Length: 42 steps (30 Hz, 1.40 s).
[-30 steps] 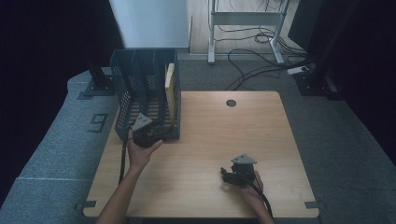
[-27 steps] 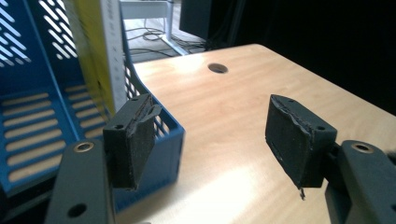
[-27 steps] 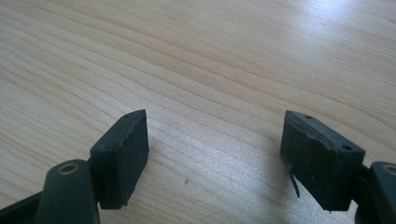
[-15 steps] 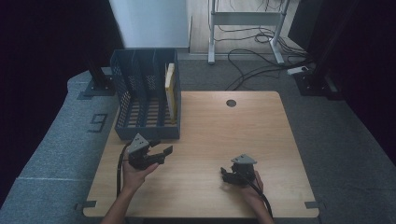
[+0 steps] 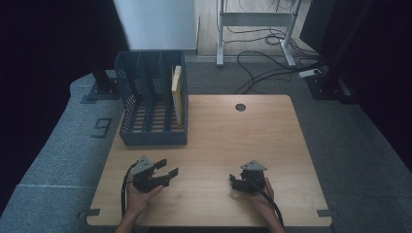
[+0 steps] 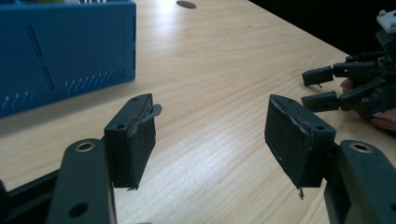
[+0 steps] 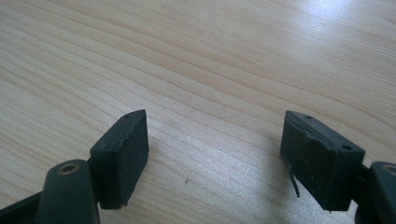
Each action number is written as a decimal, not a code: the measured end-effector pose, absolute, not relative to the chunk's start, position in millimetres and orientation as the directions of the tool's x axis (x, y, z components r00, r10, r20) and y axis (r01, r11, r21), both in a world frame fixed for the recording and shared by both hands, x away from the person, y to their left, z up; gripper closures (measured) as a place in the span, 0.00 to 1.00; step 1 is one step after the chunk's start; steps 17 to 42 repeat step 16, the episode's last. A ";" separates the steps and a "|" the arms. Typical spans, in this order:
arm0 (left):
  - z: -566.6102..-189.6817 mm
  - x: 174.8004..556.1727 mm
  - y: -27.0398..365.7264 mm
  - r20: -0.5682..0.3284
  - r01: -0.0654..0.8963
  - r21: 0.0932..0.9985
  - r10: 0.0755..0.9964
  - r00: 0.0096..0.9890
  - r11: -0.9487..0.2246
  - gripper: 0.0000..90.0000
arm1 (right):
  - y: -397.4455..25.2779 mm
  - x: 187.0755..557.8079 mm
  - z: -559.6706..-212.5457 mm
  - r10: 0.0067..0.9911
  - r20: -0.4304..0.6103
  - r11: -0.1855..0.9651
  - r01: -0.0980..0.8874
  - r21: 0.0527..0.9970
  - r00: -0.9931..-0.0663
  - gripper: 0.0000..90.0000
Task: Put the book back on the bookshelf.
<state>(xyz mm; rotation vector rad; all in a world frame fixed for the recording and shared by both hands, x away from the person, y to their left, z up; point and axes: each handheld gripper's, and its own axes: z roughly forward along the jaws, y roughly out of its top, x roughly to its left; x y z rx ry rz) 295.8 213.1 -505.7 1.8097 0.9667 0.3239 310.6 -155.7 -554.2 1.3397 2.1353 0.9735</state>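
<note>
A dark blue slotted file rack (image 5: 150, 104) stands at the table's back left, with a yellow flat item (image 5: 178, 90) upright in its rightmost slot. My left gripper (image 5: 167, 167) rests near the front left of the table, open, with nothing between its pads (image 6: 212, 130); the rack's blue wall (image 6: 60, 56) is to its left. My right gripper (image 5: 233, 182) sits at the front right, open over bare wood (image 7: 215, 135), its jaws pointing left. The left gripper view also catches the right gripper (image 6: 345, 86) farther off.
The wooden table (image 5: 228, 136) has a round cable hole (image 5: 240, 107) near its far edge. Grey floor mats surround it, and cables and a metal frame (image 5: 252, 19) lie beyond.
My left gripper has drawn back from the rack's front wall toward the near edge and now points right. The right gripper has stayed put.
</note>
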 end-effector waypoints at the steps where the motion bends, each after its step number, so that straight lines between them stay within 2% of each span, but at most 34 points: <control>1: -506.6 295.8 213.3 -0.207 0.466 0.870 0.737 0.643 -0.162 0.38 | -155.7 310.6 -554.2 0.900 0.004 0.284 0.593 0.753 -0.437 0.25; 42: -503.1 292.7 222.1 -0.187 0.452 0.877 0.752 0.633 -0.163 0.38 | -155.8 310.7 -554.2 0.900 0.004 0.284 0.593 0.753 -0.436 0.25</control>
